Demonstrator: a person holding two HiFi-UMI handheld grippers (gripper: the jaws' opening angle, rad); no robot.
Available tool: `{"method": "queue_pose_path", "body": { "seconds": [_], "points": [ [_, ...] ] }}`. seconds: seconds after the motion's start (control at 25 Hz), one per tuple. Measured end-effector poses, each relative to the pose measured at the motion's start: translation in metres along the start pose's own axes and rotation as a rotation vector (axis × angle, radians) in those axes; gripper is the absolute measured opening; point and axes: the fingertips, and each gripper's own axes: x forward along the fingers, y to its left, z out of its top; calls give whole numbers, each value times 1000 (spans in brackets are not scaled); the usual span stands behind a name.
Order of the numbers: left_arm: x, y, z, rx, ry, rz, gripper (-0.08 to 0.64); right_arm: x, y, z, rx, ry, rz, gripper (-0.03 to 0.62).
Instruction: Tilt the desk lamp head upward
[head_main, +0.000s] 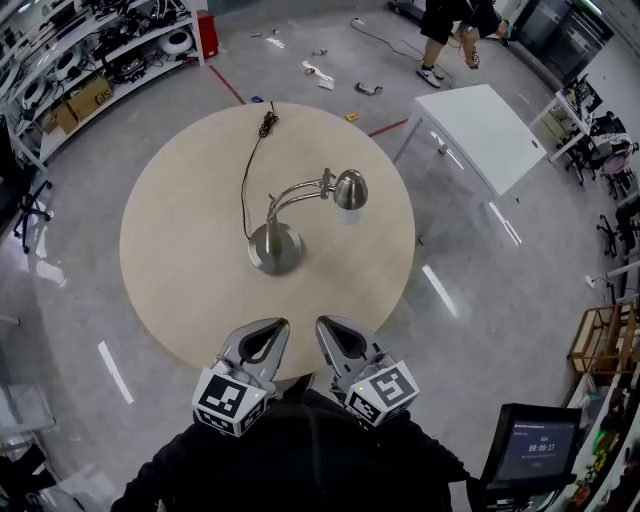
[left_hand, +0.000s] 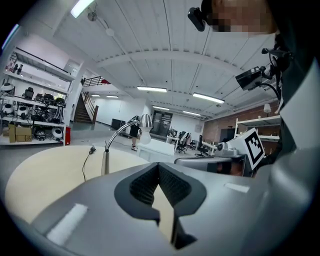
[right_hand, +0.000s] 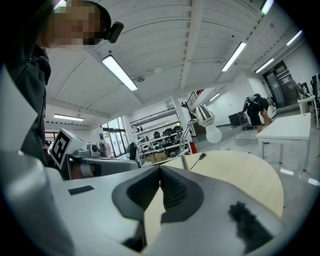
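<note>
A silver desk lamp stands near the middle of the round wooden table (head_main: 180, 270). Its round base (head_main: 275, 247) carries a curved neck, and the lamp head (head_main: 349, 189) points down with a white bulb under it. A black cord (head_main: 247, 170) runs from the base to the table's far edge. My left gripper (head_main: 268, 340) and right gripper (head_main: 335, 338) sit side by side at the near table edge, both shut and empty, well short of the lamp. In the left gripper view the lamp head (left_hand: 145, 121) is far ahead; in the right gripper view the lamp head (right_hand: 204, 115) is too.
A white rectangular table (head_main: 480, 130) stands to the right beyond the round one. Shelves (head_main: 90, 60) with gear line the far left. A person (head_main: 455, 30) walks at the back. A screen on a stand (head_main: 530, 445) is at the near right.
</note>
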Motion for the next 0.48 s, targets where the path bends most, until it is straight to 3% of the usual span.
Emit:
{"method": "queue_pose_path", "body": {
  "seconds": [0.28,0.48],
  "points": [
    [-21,24,1,-10,16,-16,6,28,27,-8,-2,20,3,6],
    [-12,18,-1,16,27,-68,6,21,16,-11,18,12,-57,6]
  ]
}}
